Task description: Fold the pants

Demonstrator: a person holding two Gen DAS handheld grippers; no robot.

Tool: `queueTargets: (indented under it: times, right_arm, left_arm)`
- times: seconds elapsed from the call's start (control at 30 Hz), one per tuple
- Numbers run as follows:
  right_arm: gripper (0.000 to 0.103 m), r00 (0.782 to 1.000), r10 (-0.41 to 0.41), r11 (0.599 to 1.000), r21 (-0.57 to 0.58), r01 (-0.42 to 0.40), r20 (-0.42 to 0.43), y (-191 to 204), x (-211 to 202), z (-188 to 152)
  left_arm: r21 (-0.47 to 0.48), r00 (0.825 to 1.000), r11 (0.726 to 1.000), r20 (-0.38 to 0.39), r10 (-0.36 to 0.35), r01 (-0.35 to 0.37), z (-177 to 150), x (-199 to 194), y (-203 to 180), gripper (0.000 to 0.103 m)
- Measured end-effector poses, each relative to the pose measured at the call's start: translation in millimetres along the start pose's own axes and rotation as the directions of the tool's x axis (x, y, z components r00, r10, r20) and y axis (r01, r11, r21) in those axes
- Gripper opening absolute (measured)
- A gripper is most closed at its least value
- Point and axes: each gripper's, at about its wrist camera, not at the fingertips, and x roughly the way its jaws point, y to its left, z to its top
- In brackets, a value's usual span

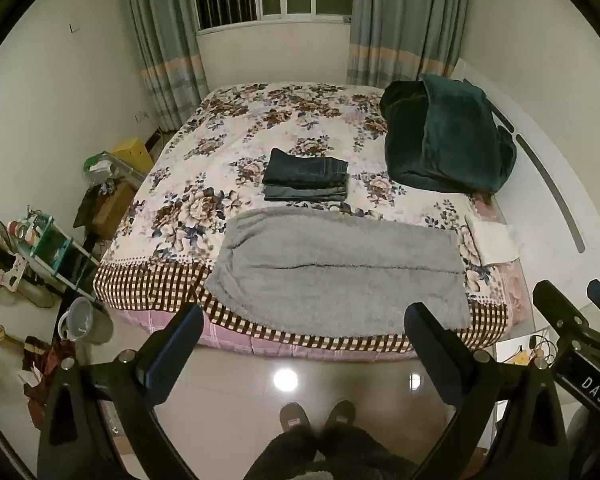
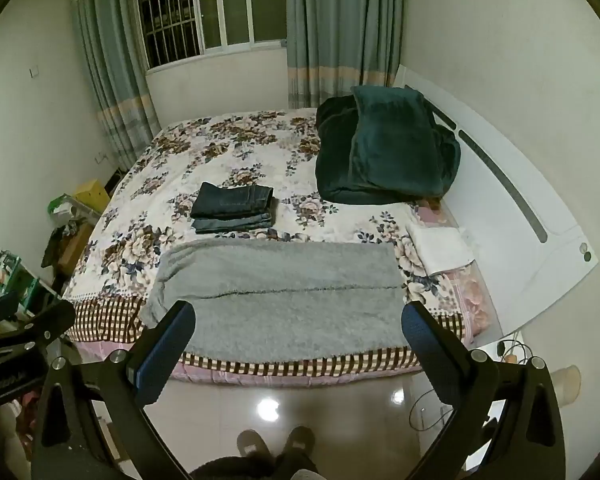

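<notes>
Grey fleecy pants [image 1: 336, 268] [image 2: 276, 292] lie flat along the near edge of the flower-patterned bed [image 1: 228, 132] [image 2: 172, 152], the two legs side by side with a dark seam line between them. My left gripper [image 1: 304, 320] hangs open above the floor, short of the bed edge, nothing between its fingers. My right gripper [image 2: 300, 316] is open too, its tips in front of the pants' near edge without touching them. It also shows at the right edge of the left wrist view, where its fingers [image 1: 556, 304] appear. A stack of folded dark jeans [image 1: 306, 176] [image 2: 234, 208] lies behind the grey pants.
A dark green blanket bundle [image 1: 444, 140] [image 2: 388, 148] sits at the bed's far right by the white headboard [image 2: 520, 200]. A folded white cloth [image 1: 492, 240] [image 2: 440, 248] lies right of the pants. Clutter, a shelf and a bucket [image 1: 78, 316] crowd the floor at left. A person's slippers [image 1: 316, 416] stand on the tiles.
</notes>
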Motion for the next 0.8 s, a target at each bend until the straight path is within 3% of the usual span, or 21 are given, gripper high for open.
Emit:
queueTargets:
  times: [0.8]
  right_arm:
    - [0.103,1.0,0.003,1.0,-0.016,-0.003,-0.005,6.2,-9.2,-0.3]
  left_arm:
    - [0.01,1.0,1.0,-0.007,0.011,-0.011,1.8,-0.7,-4.0,0.103]
